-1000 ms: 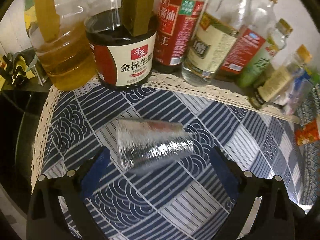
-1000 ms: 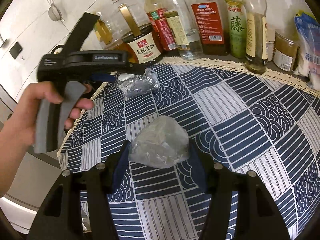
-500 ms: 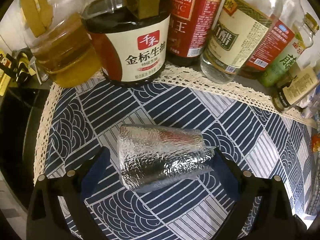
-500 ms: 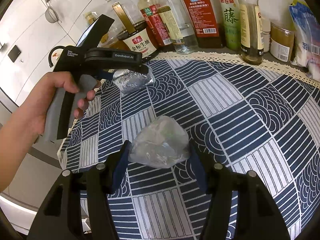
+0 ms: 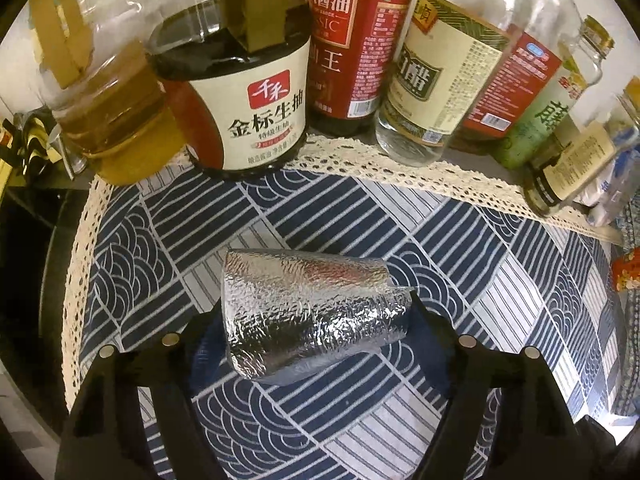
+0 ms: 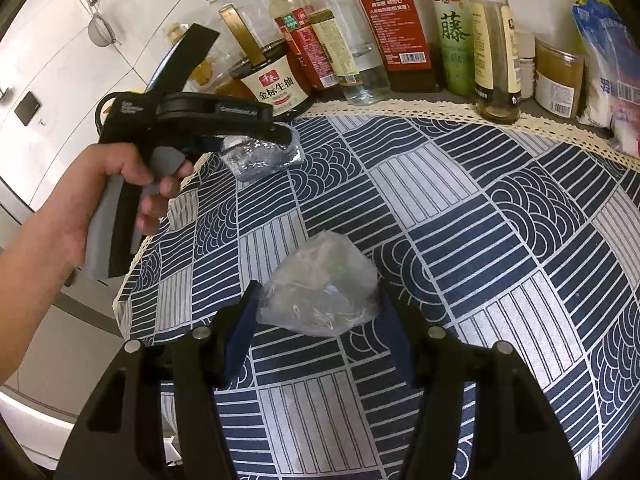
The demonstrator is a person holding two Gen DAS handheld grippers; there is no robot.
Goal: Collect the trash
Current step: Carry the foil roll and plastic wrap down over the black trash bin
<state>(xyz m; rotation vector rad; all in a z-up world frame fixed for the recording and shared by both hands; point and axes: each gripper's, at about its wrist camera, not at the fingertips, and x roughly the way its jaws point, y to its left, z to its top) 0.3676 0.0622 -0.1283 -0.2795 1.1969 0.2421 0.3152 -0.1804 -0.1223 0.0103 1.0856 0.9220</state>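
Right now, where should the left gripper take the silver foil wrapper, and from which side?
Across its middle, from the near side. The silver foil wrapper lies flat on the tablecloth, long axis crosswise, already between the open fingers of the left gripper. Bottles behind block any far approach.

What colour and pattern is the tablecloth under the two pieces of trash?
The tablecloth is navy and white, with stripe and wave-arch patches and a cream lace edge; the right wrist view shows it best.
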